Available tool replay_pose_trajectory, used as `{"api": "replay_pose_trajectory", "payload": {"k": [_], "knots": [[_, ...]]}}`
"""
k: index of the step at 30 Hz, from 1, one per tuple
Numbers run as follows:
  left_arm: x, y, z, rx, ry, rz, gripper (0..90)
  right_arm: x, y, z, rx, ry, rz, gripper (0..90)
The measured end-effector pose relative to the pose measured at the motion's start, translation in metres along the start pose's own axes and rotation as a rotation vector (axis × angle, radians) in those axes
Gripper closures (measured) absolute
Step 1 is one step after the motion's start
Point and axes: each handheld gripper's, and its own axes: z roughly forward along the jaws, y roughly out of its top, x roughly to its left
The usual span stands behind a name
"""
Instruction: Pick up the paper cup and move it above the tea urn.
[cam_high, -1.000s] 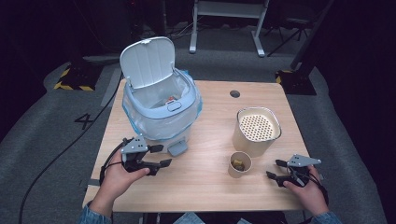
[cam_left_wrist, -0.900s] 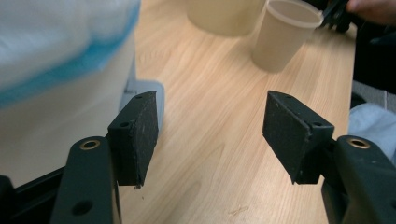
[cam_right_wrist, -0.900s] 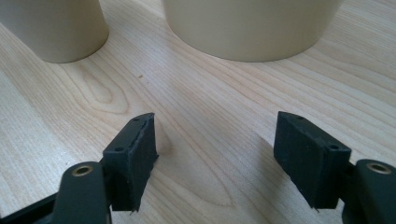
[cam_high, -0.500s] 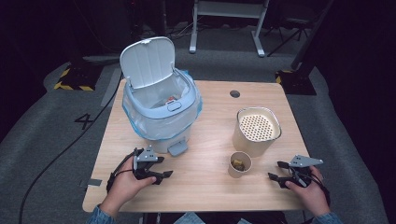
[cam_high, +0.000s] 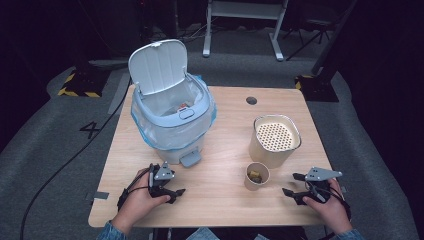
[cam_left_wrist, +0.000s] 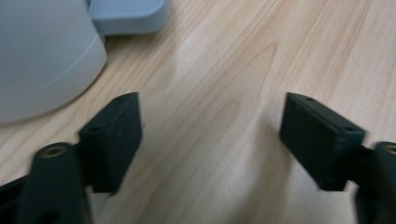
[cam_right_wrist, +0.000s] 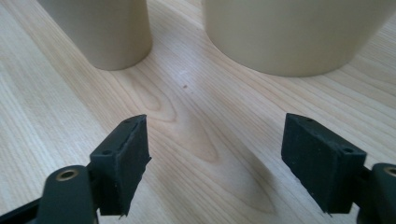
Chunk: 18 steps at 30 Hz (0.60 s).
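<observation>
Near the front edge of the wooden table (cam_high: 220, 210), both grippers rested low with jaws spread and nothing between them. The left gripper (cam_high: 167, 190) sat just in front of the pedal bin (cam_high: 172, 125), whose lid stood open and whose foot pedal (cam_high: 191, 159) faced the person. The right gripper (cam_high: 299, 186) lay at the near right, close to a small paper cup (cam_high: 257, 176) and a taller beige container with a perforated top (cam_high: 276, 140).

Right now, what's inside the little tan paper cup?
The little tan paper cup holds some small yellowish-brown bits, seen from the high view. What they are is too small to tell, and the cup's wall hides anything lower down.
</observation>
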Motion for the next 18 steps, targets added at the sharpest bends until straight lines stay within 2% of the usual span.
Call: {"api": "replay_pose_trajectory", "payload": {"k": [1, 6, 11, 18], "knots": [[0.000, 0.000, 0.000, 0.000, 0.002, -0.002, 18.1, 0.001, 0.001, 0.000, -0.003, 0.005, -0.001, 23.2], [0.001, 0.002, 0.002, 0.002, 0.012, -0.012, 17.0, 0.004, 0.002, 0.001, -0.013, 0.031, 0.003, 20.7], [0.001, 0.002, 0.002, 0.001, 0.014, -0.019, 16.4, 0.004, 0.003, 0.000, -0.022, 0.034, 0.008, 20.2], [0.000, 0.002, 0.003, 0.004, 0.018, -0.013, 15.0, 0.010, 0.011, -0.005, -0.041, 0.063, 0.003, 17.5]]}}
